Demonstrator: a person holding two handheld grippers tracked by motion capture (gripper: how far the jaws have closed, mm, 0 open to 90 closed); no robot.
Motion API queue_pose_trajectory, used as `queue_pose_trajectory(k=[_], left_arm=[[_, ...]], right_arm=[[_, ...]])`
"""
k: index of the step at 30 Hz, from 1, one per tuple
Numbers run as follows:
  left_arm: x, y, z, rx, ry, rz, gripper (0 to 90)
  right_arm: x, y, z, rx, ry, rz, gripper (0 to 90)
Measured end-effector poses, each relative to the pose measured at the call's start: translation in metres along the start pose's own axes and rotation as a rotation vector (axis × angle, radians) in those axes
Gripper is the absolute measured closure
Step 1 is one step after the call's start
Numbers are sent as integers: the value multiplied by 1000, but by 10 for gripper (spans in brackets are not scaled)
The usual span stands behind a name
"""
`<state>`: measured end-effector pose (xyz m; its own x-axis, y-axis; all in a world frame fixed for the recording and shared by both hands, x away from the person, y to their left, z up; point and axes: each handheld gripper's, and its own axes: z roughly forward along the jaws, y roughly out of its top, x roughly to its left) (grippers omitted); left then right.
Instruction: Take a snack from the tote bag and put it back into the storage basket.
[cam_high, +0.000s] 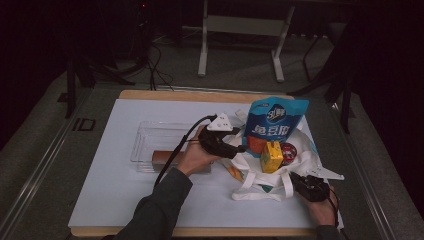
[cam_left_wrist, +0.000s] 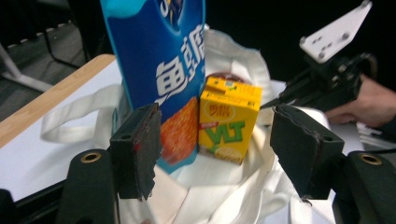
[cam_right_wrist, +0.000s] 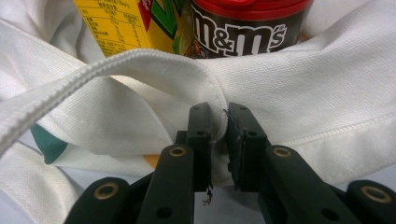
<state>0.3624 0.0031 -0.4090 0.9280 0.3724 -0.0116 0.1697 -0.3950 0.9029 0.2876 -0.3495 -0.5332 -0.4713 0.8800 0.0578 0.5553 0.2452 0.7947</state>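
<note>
**A:** ok so where's everything sitting relative to the white cloth tote bag (cam_high: 260, 172)?

**B:** The bag lies slumped on the white table top (cam_high: 125, 200), mouth gaping. Inside it stand 3 things: a tall blue snack pouch with white lettering (cam_high: 274, 125) at the back, a yellow drink carton with green letters (cam_high: 271, 156) in front of it, and a brown candy tub with a red lid (cam_high: 288, 152) touching the carton's side. A clear plastic tray (cam_high: 150, 137) sits well off the bag's left side, with a brown block (cam_high: 167, 158) in it.

**A:** and the grippers?

**B:** The right gripper (cam_right_wrist: 219, 126) is at the bag's near rim, jaws pinched together on the white fabric right where a white strap handle (cam_right_wrist: 93, 74) joins the hem. The cloth bunches between the pads. From that camera the carton (cam_right_wrist: 126, 23) and the tub (cam_right_wrist: 243, 28) rise just behind the rim.

**A:** left one holding anything?

**B:** Nope. The left gripper (cam_left_wrist: 215, 149) hovers at the bag's left edge, jaws standing wide apart with nothing pressed between them. It's looking across the bag, with the pouch (cam_left_wrist: 163, 70) and carton (cam_left_wrist: 229, 121) framed between its 2 pads (cam_left_wrist: 140, 149).
</note>
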Motion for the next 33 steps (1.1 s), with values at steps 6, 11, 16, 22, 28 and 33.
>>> queue_pose_trajectory(k=[6, 11, 16, 22, 28, 33], left_arm=[[-3, 5, 5, -2, 4, 7, 312], [-7, 8, 14, -1, 4, 8, 263], [-9, 9, 22, 5, -8, 6, 258], [-12, 10, 38, 12, -60, 28, 207], [-14, 9, 45, 13, -69, 40, 170], [-18, 9, 55, 10, -67, 61, 159]], right_arm=[[0, 0, 0, 0, 0, 0, 794], [0, 0, 0, 0, 0, 0, 794], [0, 0, 0, -1, -1, 0, 794], [0, 0, 0, -1, 0, 2, 792], [0, 0, 0, -1, 0, 2, 792], [-1, 0, 0, -1, 2, 6, 792]])
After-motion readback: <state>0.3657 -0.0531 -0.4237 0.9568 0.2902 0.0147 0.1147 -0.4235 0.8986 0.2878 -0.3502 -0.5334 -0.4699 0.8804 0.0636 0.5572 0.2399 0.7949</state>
